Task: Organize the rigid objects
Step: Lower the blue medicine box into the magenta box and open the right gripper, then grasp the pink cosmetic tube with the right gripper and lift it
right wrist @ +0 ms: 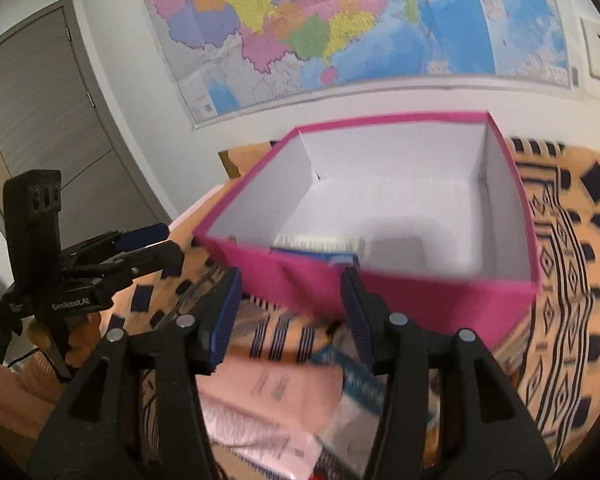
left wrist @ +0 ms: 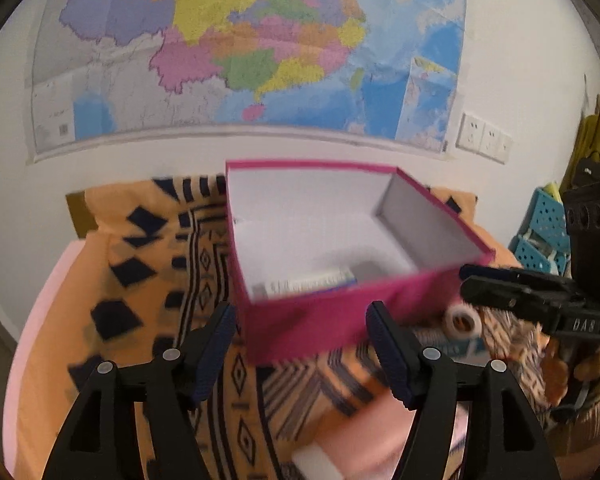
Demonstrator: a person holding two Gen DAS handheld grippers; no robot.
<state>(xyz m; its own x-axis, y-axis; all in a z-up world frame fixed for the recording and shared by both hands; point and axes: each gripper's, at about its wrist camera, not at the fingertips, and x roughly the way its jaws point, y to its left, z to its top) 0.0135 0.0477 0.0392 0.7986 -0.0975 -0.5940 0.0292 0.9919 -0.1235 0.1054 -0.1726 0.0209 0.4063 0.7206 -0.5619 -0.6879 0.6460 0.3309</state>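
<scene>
Two views, itemised in turn.

1. Left wrist view: left gripper (left wrist: 302,344), fingers spread wide apart with nothing between them, poised just short of the near wall of the pink box (left wrist: 340,316).
2. Pink box: open-topped, white inside, standing on the orange patterned cloth (left wrist: 148,280). One flat carton (left wrist: 308,284) with blue and white print lies on the box floor against the near wall; print too blurred to read.
3. Roll of tape (left wrist: 465,321): white, on its side, on the cloth just beside the box's right near corner.
4. Right gripper (left wrist: 470,278): seen side-on at the right edge, near the tape roll; I cannot tell from this angle how far its fingers are parted.
5. White block (left wrist: 316,460): on the cloth at the bottom edge, blurred.
6. Background: wall map (left wrist: 240,48), wall sockets (left wrist: 484,138), blue perforated baskets (left wrist: 544,232).
7. Right wrist view: right gripper (right wrist: 292,308), fingers apart and holding nothing, close to the near wall of the pink box (right wrist: 420,300).
8. Box contents: the same flat carton (right wrist: 320,248) against the near wall.
9. Below the gripper: pink packet (right wrist: 276,392) and blue-printed box (right wrist: 360,380) lying on the cloth (right wrist: 572,280), both blurred.
10. Left gripper (right wrist: 156,244): at the left edge, well apart from the box.
11. Background: wall map (right wrist: 340,20), grey door (right wrist: 52,120).
</scene>
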